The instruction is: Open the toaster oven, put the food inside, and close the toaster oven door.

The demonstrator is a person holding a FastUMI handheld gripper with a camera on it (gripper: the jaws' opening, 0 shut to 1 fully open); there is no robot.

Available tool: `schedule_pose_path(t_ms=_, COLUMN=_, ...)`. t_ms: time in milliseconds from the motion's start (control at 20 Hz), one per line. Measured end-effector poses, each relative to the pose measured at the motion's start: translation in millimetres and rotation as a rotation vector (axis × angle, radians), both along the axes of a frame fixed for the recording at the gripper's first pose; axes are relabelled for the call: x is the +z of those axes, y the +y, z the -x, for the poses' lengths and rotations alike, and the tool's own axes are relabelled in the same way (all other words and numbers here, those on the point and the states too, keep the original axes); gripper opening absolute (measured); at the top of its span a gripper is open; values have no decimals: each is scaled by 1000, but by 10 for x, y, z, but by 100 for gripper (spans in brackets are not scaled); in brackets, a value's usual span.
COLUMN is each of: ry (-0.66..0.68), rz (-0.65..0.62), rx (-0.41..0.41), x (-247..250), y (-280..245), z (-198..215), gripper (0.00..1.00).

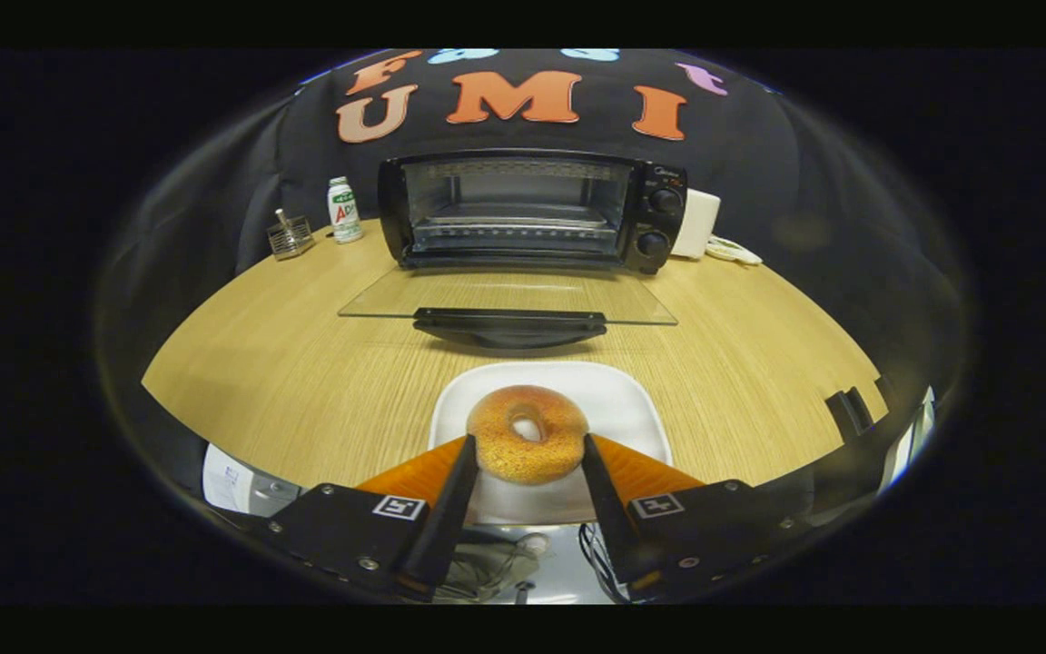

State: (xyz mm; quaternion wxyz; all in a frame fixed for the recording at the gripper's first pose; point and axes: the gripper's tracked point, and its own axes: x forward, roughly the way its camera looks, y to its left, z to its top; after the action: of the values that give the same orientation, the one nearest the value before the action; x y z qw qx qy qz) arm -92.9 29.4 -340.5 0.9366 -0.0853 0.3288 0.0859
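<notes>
Bagel (527, 446) sits pinched between the two fingers of the gripper (527, 454), each finger pressing a side of it, over the white plate (568, 386) on the wooden table (287, 363). Beyond the plate stands the toaster oven (532, 211), its glass door (505, 295) already folded down flat toward the plate, handle nearest it, the cavity and wire rack open behind.

The likeliest trouble, I judge, is the grip: a round, crusty bagel held only by its sides could roll or slip out on the way over the door. Carried too low, it or the fingers could knock the door's handle edge.

Room is good: bare table lies between plate and door. To the oven's left stand a small bottle (343, 209) and a wire holder (290, 236), well clear of the path.
</notes>
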Motion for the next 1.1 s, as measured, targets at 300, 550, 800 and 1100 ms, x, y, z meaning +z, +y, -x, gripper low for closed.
schedule_pose_path(t_ms=300, ry=-96, rz=-70, rx=-11, x=656, y=63, z=-354, gripper=59)
schedule_pose_path(t_ms=550, ry=-164, rz=-84, rx=10, x=1043, y=185, z=-843, gripper=60)
schedule_pose_path(t_ms=800, ry=-208, rz=-105, rx=24, x=1258, y=359, z=-1389, gripper=59)
schedule_pose_path(t_ms=1100, ry=-192, rz=-242, rx=-38, x=1259, y=586, z=-1867, gripper=59)
